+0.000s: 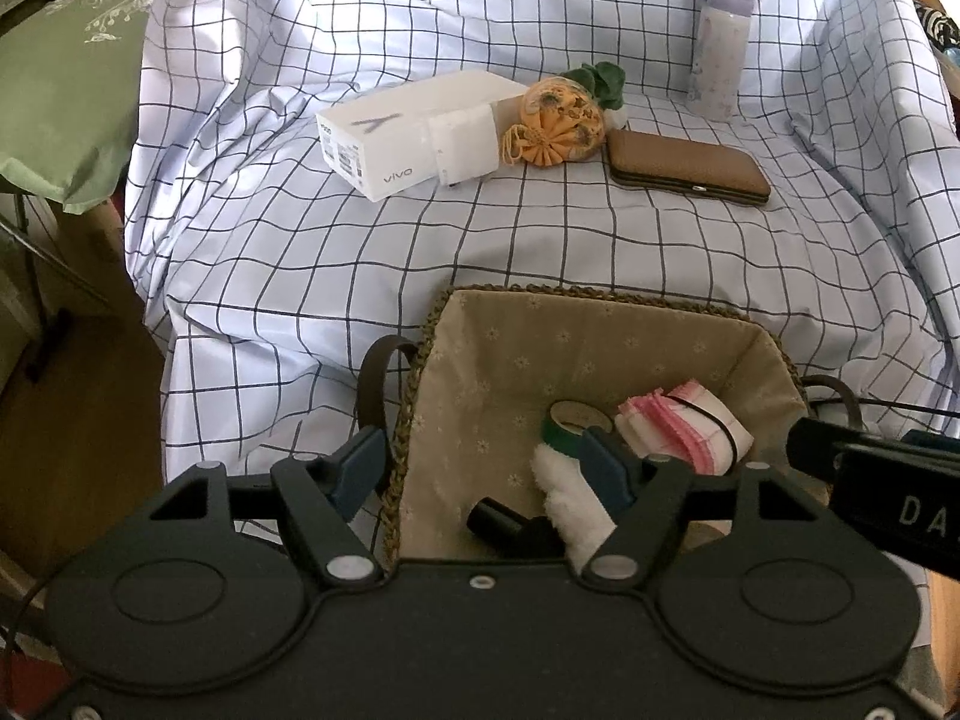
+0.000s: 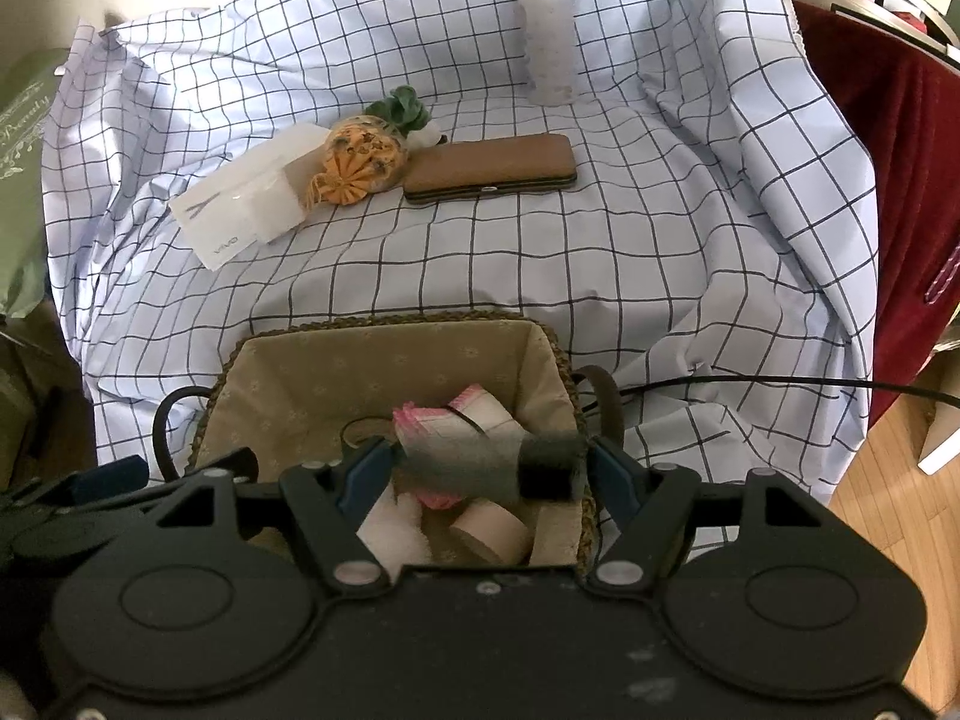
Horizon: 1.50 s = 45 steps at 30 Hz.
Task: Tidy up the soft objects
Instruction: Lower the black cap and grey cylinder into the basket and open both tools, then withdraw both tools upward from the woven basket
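Left gripper (image 1: 482,459) hangs over the 9 o'clock rim of the basket (image 1: 540,289), jaws about half spread, one finger outside the weave and one inside. Nothing is pinched between them. A white fleecy piece (image 1: 567,480) lies against the inner finger, loose. At 3 o'clock from it sits a pink-edged stack (image 1: 684,426) bound with a dark band. Out on the checked cloth (image 1: 300,240), at 12 o'clock from the basket, the orange fabric pouch (image 1: 555,126) is wedged between the white box (image 1: 390,138) and the brown case (image 1: 684,171), touching both. You should expect it to be light, puffy and yielding, likely to squash rather than slip. Take it across the fat middle of the body, not by the tassel cord at its 7 o'clock, which would probably let it swing. Right gripper (image 2: 489,468) stands roughly half spread above the basket with a grey roll (image 2: 468,465) lying crosswise between the fingers. The roll is smeared, so you cannot tell whether the pads are pressing on it.
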Tool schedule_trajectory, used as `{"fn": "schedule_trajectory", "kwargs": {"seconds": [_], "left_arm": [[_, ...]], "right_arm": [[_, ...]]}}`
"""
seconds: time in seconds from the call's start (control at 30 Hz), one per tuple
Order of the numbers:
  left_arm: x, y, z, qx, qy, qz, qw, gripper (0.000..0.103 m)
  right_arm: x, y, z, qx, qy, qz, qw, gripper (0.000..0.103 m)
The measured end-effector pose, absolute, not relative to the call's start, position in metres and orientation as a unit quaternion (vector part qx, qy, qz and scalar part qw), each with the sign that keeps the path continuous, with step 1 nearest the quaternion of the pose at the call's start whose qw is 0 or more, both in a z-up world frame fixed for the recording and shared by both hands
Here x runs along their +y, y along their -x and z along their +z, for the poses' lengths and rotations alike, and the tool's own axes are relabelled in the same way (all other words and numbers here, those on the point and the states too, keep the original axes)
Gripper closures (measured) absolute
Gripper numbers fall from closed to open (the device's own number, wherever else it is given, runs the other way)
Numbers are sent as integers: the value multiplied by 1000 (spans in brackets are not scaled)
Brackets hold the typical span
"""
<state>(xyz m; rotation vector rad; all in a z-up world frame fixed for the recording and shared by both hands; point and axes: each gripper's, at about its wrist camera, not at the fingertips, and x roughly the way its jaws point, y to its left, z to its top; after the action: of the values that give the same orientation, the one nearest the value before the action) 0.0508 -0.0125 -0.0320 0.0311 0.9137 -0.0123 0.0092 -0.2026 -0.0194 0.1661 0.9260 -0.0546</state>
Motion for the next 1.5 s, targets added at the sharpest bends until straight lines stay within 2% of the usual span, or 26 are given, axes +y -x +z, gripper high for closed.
{"fn": "schedule_trajectory", "kwargs": {"seconds": [0.8, 0.87, 0.9, 0.93, 1.13, 1.5], "left_arm": [[-12, -50, -32, 442, -13, -6, 897, 34], [-12, -49, -32, 443, -13, -6, 896, 31], [-12, -49, -32, 444, -13, -5, 896, 23], [-12, -48, -31, 442, -13, -5, 897, 21], [-12, -47, -30, 440, -16, -6, 898, 21], [-11, -48, -30, 444, -13, -5, 896, 16]], "right_arm": [[-207, -9, -20, 443, -45, -49, 894, 25], [-206, -8, -20, 439, -31, -54, 897, 23], [-206, -7, -20, 437, -26, -55, 898, 21], [-206, -7, -19, 435, -22, -56, 898, 19], [-206, -5, -18, 431, -11, -60, 900, 9], [-203, -4, -20, 435, -9, -50, 899, 5]]}}
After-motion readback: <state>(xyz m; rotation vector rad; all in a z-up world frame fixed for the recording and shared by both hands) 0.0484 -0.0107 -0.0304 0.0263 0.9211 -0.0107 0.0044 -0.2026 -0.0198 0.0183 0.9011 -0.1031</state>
